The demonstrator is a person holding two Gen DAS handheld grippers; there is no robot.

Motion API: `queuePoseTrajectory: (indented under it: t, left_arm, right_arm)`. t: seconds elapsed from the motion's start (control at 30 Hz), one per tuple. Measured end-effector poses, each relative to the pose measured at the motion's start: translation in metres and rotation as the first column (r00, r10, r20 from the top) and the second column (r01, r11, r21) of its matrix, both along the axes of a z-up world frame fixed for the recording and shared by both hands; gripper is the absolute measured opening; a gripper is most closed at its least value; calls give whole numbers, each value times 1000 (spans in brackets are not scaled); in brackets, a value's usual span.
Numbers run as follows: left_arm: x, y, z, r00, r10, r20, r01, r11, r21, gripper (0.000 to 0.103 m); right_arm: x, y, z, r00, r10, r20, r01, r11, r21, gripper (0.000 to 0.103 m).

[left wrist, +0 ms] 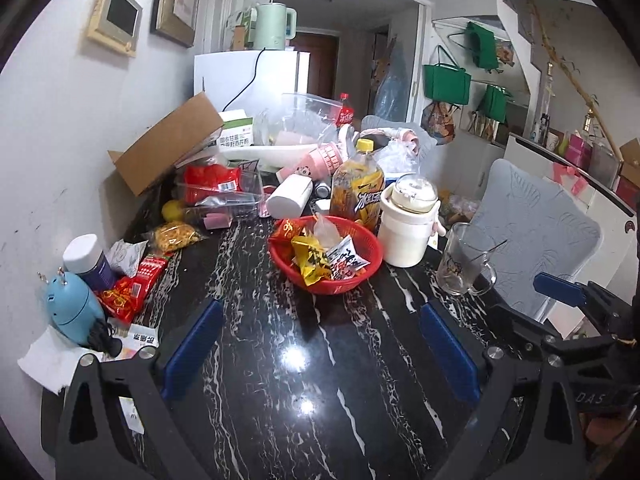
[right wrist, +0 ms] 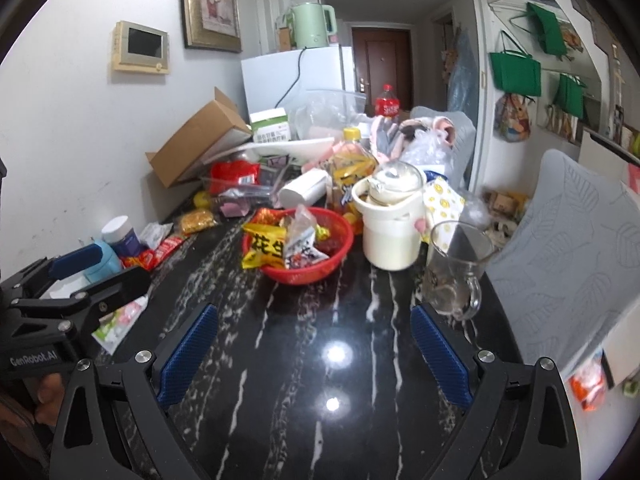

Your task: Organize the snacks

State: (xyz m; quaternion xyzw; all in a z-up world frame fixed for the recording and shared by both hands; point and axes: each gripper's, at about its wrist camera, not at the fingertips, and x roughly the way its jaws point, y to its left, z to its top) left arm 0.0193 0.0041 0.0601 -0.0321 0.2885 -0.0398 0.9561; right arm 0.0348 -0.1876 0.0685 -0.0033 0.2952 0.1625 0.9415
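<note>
Both tools are hanging empty over the black marble table [left wrist: 312, 380], the left gripper [left wrist: 320, 356] and the right gripper [right wrist: 316, 356] each standing with jaws wide apart and nothing between them. Ahead of both, the red basket [left wrist: 362, 276] is sitting mid-table, already holding several packets, the yellow peanut packet [right wrist: 266, 250] among them. This looks like the reach stage of sorting: loose snacks are still waiting outside the basket. To its left, near the wall, red snack packets [left wrist: 134, 288] are lying beside a blue-lidded jar [left wrist: 90, 262]; the yellow snack bag [left wrist: 176, 234] is lying further back on that side. The next move calls for swinging left, then closing on one packet.
</note>
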Motion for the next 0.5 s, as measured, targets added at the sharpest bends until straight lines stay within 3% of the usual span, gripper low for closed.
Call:
queuePoseTrajectory:
  t: [0.5]
  left_arm:
    - [2, 0, -5, 1000, 2, -23, -2, 1000, -8, 100]
  right_arm:
    - [1, 0, -5, 1000, 17, -10, -17, 1000, -20, 98]
